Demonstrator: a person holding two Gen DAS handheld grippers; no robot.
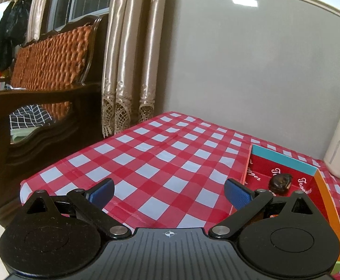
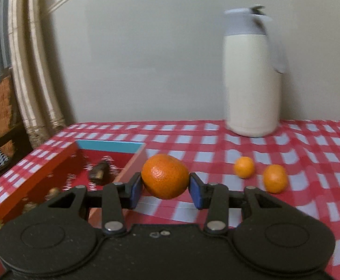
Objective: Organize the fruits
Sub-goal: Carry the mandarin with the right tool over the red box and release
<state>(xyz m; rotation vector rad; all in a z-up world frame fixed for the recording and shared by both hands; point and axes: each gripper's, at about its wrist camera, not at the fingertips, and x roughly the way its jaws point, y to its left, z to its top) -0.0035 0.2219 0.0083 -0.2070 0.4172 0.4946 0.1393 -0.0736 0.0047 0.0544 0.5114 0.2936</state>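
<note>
Right wrist view: the right gripper [image 2: 165, 189] is clamped on an orange [image 2: 165, 176], its two blue pads [image 2: 136, 190] pressing the fruit from either side. The held orange hangs above the checked tablecloth [image 2: 310, 198], just to the right of the box [image 2: 41, 175]. The box is shallow and open-topped, with a red floor, an orange side wall and a light blue far wall. Inside it lie a dark brown lump [image 2: 98, 173] near the middle and some smaller brown pieces [image 2: 52, 192] toward the near end; what they are cannot be told. Two smaller oranges rest on the cloth well to the right of the box, one [image 2: 244, 167] a little farther back and the other [image 2: 275, 178] just beside it. A cream jug [image 2: 251, 79] with a grey lid stands behind them, against the wall.

Left wrist view: the left gripper [image 1: 168, 192] is spread wide with nothing between its fingers, held over bare cloth to the left of the box [image 1: 319, 186]. The dark lump [image 1: 280, 182] shows on the box floor. A wooden chair [image 1: 48, 70] with a woven back stands further left of the box, beyond the table, beside curtains [image 1: 128, 58].
</note>
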